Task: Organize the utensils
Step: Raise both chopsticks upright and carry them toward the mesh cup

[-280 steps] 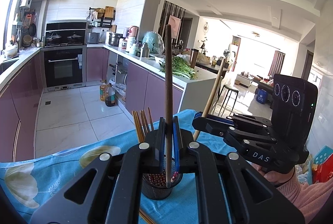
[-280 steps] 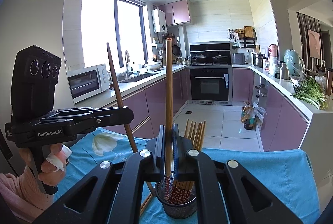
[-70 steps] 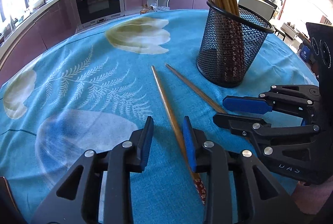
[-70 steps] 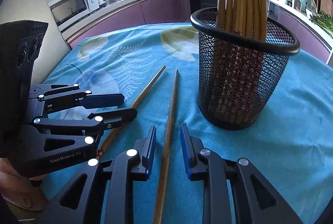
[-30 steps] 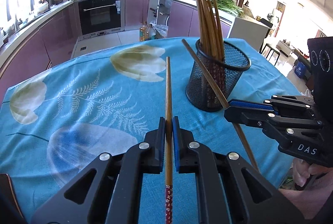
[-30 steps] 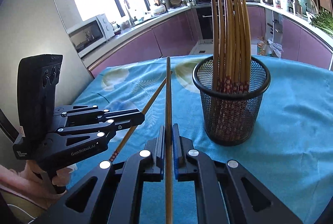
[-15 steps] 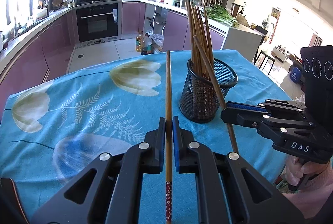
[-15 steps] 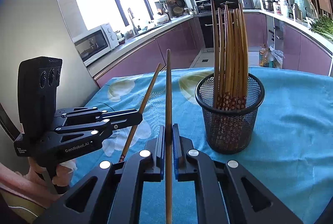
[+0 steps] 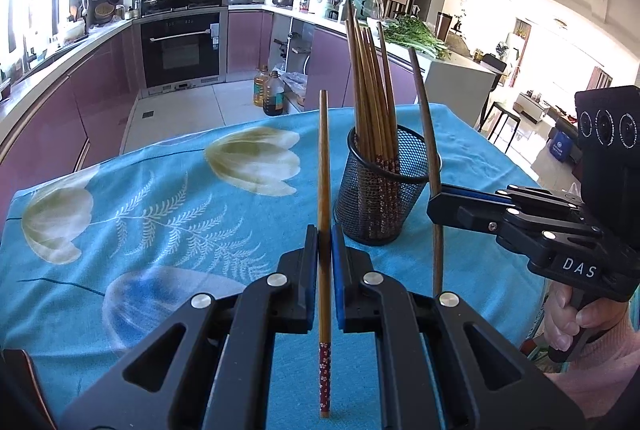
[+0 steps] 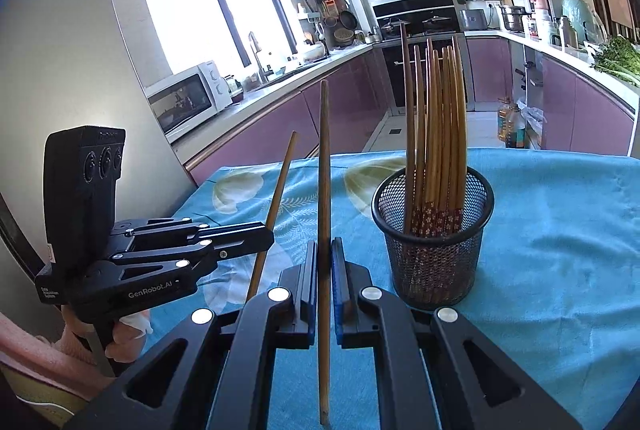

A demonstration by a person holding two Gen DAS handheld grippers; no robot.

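A black mesh holder (image 9: pixel 380 190) (image 10: pixel 434 246) stands on the blue flowered tablecloth (image 9: pixel 160 214), packed with several wooden chopsticks (image 9: pixel 370 86) (image 10: pixel 436 126). My left gripper (image 9: pixel 325 238) is shut on one chopstick (image 9: pixel 324 166) whose red patterned end hangs below the jaws. My right gripper (image 10: pixel 324 250) is shut on a second chopstick (image 10: pixel 324 166). Both sticks are held nearly upright above the cloth, left of the holder in each wrist view. The right gripper (image 9: pixel 434 204) shows beside the holder with its stick (image 9: pixel 426 134); the left gripper (image 10: pixel 268 236) shows with its stick (image 10: pixel 276 198).
A person's hands (image 9: pixel 568 314) (image 10: pixel 124 334) in pink sleeves grip the handles. Behind the table run purple kitchen cabinets, an oven (image 9: pixel 180 42), a microwave (image 10: pixel 184 102) and a counter with greens (image 9: pixel 416 34). Oil bottles (image 9: pixel 270 94) stand on the floor.
Both grippers closed on the two chopsticks that lay on the cloth and lifted them. Over the last second the sticks tilted more upright and the left gripper rose a little.
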